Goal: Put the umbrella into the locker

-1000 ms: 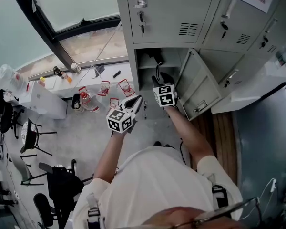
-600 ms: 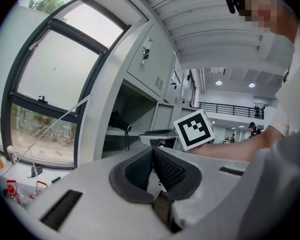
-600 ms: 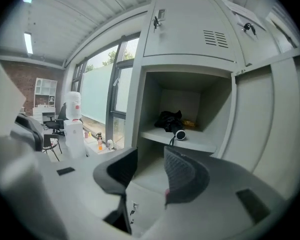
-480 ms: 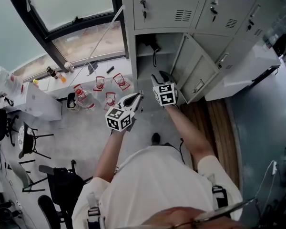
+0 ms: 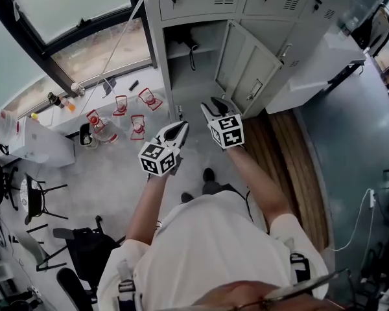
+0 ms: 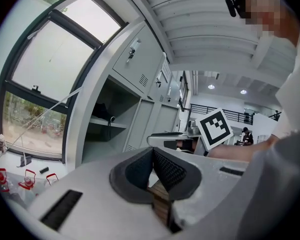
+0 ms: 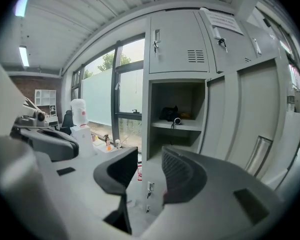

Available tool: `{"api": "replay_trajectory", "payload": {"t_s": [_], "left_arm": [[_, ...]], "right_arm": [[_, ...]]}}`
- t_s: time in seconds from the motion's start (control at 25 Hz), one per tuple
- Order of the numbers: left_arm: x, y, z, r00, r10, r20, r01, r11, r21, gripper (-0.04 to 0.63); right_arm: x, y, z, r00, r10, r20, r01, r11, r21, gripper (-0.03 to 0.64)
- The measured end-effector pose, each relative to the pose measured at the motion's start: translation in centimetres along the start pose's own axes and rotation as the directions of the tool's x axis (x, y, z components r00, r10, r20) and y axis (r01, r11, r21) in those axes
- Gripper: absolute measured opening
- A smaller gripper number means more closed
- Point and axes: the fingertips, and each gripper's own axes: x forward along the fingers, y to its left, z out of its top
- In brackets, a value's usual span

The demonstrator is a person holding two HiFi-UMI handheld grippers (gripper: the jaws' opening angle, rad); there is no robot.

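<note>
Window point(image 5: 71, 5), black chair point(image 5: 84, 246), wooden floorboards point(image 5: 298, 167)

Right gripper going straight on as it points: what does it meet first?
Likely the closed lower door, below the open compartment holding the umbrella. Nothing nearer shows; depth is unclear.

Bright, even daylight from the window point(image 5: 71, 18) plus ceiling lamps point(image 6: 211, 86); open locker point(image 7: 177, 109) compartment shadowed; both gripper views strongly fisheye with black vignetted corners, nearest foreground soft; head view sharp, edges bowed.
</note>
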Motion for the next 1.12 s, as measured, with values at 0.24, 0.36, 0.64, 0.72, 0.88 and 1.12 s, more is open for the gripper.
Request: {"api": "replay_trajectory", "payload": {"t_s": [0.24, 0.36, 0.64, 0.72, 0.88, 1.12], "left_arm": [[-0.3, -2.2, 1.6, 1.0, 0.001, 0.026, -0.002, 0.999, 0.04, 0.004], [-0.1, -2.3, 2.5, 0.999, 0.029, 0.044, -0.031, 0.998, 0.05, 0.004], [1.2, -3.1, 3.8, 0.993, 0.089, 0.072, -0.092, 0.995, 0.04, 0.005], [1.5, -3.4, 4.1, 0.992, 0.099, 0.075, -0.102, 0.994, 0.04, 0.005], [1.4, -3.8, 3.7, 0.99, 0.122, 0.074, -0.125, 0.991, 0.038, 0.004], [1.9, -3.5, 3.7, 0.985, 0.149, 0.089, -0.15, 0.989, 0.007, 0.004]], "right_arm": [[-3.0, -0.4, 0.5, 0.998, 0.037, 0.043, -0.038, 0.999, 0.033, 0.144], [-3.3, -0.7, 0.8, 0.996, 0.05, 0.067, -0.052, 0.998, 0.028, 0.13], [-4.6, -1.1, 1.3, 0.985, 0.154, 0.08, -0.154, 0.988, 0.001, 0.093], [-5.3, -1.4, 1.8, 0.979, 0.18, 0.09, -0.179, 0.984, -0.026, 0.067], [-6.7, -2.0, 2.5, 0.969, 0.213, 0.126, -0.209, 0.977, -0.043, 0.046], [-7.6, -3.2, 3.0, 0.963, 0.223, 0.154, -0.222, 0.975, -0.022, 0.006]]}}
